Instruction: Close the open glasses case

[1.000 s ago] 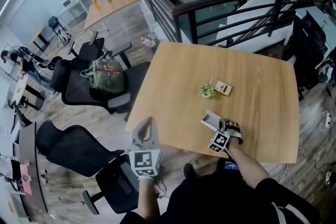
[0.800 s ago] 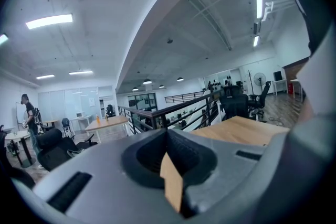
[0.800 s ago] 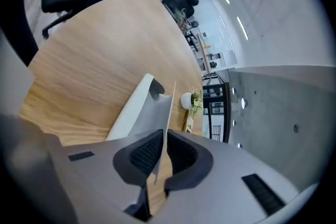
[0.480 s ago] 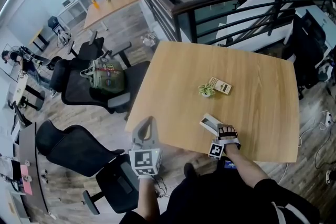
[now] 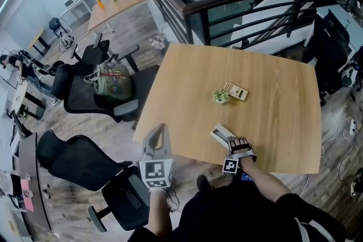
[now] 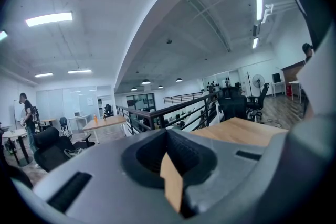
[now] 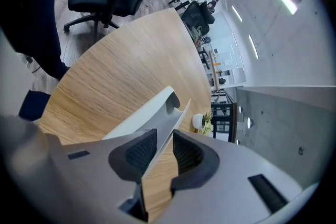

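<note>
The white glasses case (image 5: 220, 133) lies near the front edge of the wooden table (image 5: 272, 93). My right gripper (image 5: 237, 143) sits just behind it, pointing down at it. In the right gripper view the case (image 7: 144, 115) reaches up from the jaws, and its thin lid edge (image 7: 182, 114) runs into the gap. My right gripper (image 7: 164, 139) is open. Its jaws have just been opening, and bare wood shows between the pads. My left gripper (image 5: 161, 130) hangs off the table's left front corner, shut and empty, with its tips meeting (image 6: 167, 150).
A small potted plant (image 5: 219, 97) and a tan calculator (image 5: 235, 91) sit mid-table. Black office chairs (image 5: 79, 161) and a green backpack (image 5: 112, 80) stand left of the table. A dark railing (image 5: 249, 5) runs behind it.
My right gripper has drawn back toward the table's front edge and rolled, and its jaws have parted. The case has shifted slightly left. My left gripper has stayed put.
</note>
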`<action>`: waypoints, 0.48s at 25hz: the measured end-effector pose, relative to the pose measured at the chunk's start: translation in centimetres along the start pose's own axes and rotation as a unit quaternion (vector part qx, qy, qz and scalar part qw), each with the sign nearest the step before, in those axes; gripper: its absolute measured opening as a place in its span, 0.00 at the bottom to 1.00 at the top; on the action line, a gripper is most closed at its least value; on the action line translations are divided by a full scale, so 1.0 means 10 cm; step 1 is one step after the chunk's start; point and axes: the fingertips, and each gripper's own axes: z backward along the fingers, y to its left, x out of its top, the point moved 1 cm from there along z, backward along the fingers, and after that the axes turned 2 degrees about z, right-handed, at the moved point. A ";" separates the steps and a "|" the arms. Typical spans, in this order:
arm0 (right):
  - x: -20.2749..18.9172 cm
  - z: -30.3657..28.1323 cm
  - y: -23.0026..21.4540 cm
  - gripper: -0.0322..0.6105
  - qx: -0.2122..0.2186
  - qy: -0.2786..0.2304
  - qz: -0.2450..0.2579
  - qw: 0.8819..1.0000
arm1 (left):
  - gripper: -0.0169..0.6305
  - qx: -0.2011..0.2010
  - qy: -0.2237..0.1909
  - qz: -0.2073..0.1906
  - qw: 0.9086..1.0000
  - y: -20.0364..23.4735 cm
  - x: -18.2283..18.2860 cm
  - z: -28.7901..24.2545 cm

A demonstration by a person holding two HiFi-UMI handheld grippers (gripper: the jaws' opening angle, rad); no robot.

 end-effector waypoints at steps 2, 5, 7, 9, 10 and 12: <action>0.08 0.03 0.04 0.22 0.004 -0.011 0.005 1.000 | 0.03 0.001 0.001 0.003 1.000 0.00 -0.01 0.00; 0.09 0.05 0.08 0.24 0.015 -0.004 0.018 1.000 | 0.03 -0.004 0.001 0.001 1.000 -0.01 -0.02 0.00; 0.09 0.06 0.10 0.25 0.028 -0.004 0.017 0.999 | 0.03 -0.004 0.000 0.001 1.000 -0.01 -0.02 0.01; 0.09 0.04 0.17 0.26 0.053 -0.008 0.003 0.999 | 0.03 -0.003 -0.001 0.001 1.000 0.00 -0.02 0.02; 0.10 0.04 0.19 0.26 0.066 -0.011 -0.007 0.998 | 0.03 -0.003 -0.001 0.002 1.000 0.01 -0.01 0.03; 0.12 0.07 0.20 0.27 0.094 -0.022 -0.033 0.995 | 0.03 -0.003 0.000 0.003 1.000 0.01 -0.02 0.03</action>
